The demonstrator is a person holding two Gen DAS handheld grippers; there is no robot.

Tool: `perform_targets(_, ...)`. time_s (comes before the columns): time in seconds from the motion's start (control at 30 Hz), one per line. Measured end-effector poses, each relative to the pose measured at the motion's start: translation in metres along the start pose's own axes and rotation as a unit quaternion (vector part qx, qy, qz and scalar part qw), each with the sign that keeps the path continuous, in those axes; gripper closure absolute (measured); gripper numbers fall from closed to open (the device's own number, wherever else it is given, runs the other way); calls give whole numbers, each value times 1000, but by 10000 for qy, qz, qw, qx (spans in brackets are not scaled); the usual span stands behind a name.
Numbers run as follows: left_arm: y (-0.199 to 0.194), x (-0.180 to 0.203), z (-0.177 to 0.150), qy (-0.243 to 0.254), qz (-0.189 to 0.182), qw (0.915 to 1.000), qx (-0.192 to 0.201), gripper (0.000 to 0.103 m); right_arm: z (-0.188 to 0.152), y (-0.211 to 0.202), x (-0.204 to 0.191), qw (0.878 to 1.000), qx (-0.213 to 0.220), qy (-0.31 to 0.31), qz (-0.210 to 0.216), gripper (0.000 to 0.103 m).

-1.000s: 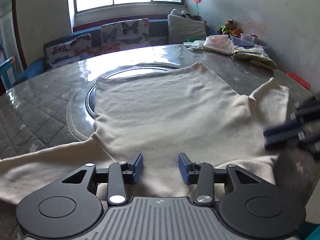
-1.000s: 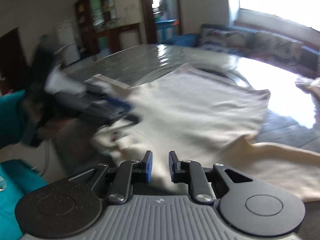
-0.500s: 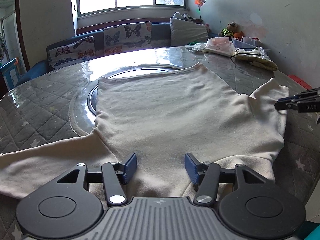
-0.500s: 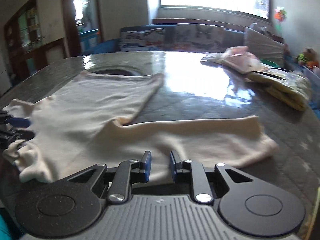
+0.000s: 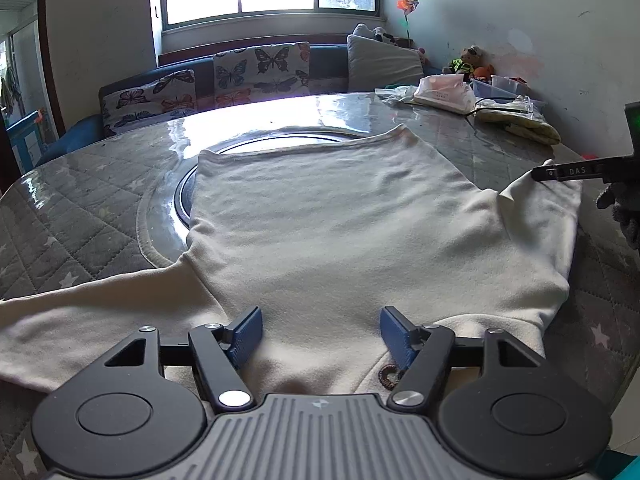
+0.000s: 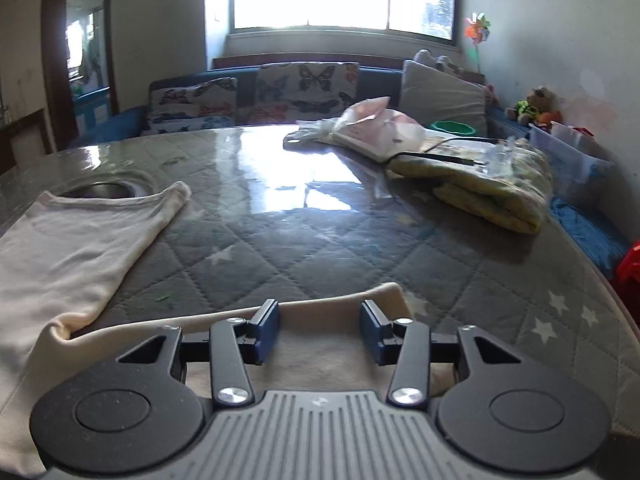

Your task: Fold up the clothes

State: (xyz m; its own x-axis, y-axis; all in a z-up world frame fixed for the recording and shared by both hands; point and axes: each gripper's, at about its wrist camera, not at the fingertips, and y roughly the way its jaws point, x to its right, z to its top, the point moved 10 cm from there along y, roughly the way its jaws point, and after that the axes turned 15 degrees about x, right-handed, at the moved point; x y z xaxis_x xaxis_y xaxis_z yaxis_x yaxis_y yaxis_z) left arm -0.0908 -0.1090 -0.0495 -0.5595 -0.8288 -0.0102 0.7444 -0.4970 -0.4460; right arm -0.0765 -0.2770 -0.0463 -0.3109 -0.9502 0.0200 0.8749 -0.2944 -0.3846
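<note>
Quilted table [image 5: 72, 232] bears cream shirt [image 5: 340, 232] — under both spread tongs [image 5: 321, 334] [image 6: 319, 328].

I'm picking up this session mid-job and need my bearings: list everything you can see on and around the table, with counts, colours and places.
long-sleeved top: 1, cream, spread flat on the table, one sleeve out to each side
table: 1, grey quilted star cover under a glossy sheet, round recess near the centre
plastic bag: 1, pinkish-white, far right of the table
folded cloth: 1, yellow patterned, beside the bag
butterfly cushions: 2, white print, on the blue sofa
plain cushion: 1, grey, sofa's right end
pinwheel: 1, multicoloured, window corner
plush toy: 1, right wall shelf
left gripper: open, at the top's near edge
right gripper: open, over the right sleeve
</note>
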Motion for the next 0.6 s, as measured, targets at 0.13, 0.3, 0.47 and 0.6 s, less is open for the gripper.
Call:
perform_targets(0.13, 1, 1, 0, 0, -3, 10000, -8, 30, -4, -12, 16, 9991, 40, -118, -396, 58)
perform_targets(0.3, 1, 2, -1, -18, -12, 10000, 11, 28, -6, -16, 33, 9975, 10, 24, -706, 54)
perform_targets(0.47, 0, 1, 0, -50, -24, 10000, -15, 28, 8, -31, 1, 9992, 170, -131, -327, 54)
perform_targets(0.6, 1, 3, 7, -83, -147, 9998, -91, 28, 31, -44, -72, 9955, 487, -394, 712, 54)
